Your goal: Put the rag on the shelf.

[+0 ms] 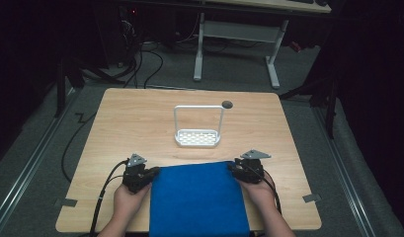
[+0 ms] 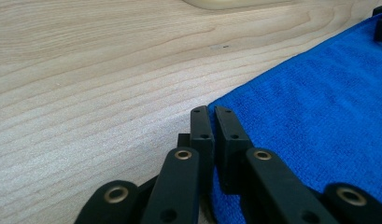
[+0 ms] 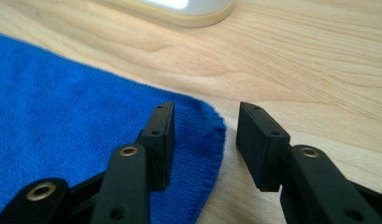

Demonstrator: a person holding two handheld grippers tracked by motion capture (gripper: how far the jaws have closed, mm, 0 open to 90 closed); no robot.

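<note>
A blue cloth point(image 1: 197, 197) lies flat at the six o'clock edge of the bench point(image 1: 140, 113), its near edge running over the bench's rim toward the person. At the cloth's far corner on the ten o'clock side, the left gripper point(image 2: 212, 112) has its jaws drawn almost together, with only a thin slit between the tips; they sit right at the corner's hem, though whether any fabric is pinched in that slit cannot be told. At the cloth's two o'clock corner, the right gripper point(image 3: 205, 121) holds its jaws apart at a middling gap, one tip over the cloth, the other over bare wood, the rounded corner lying between them unpressed. A hand point(image 1: 128, 200) grips each tool from below. Beyond the cloth, toward twelve o'clock at the bench's centre, stands a white rack point(image 1: 198, 137) with a tall loop handle, well apart from the cloth. A small dark disc point(image 1: 227, 104) lies just past its one o'clock side.
</note>
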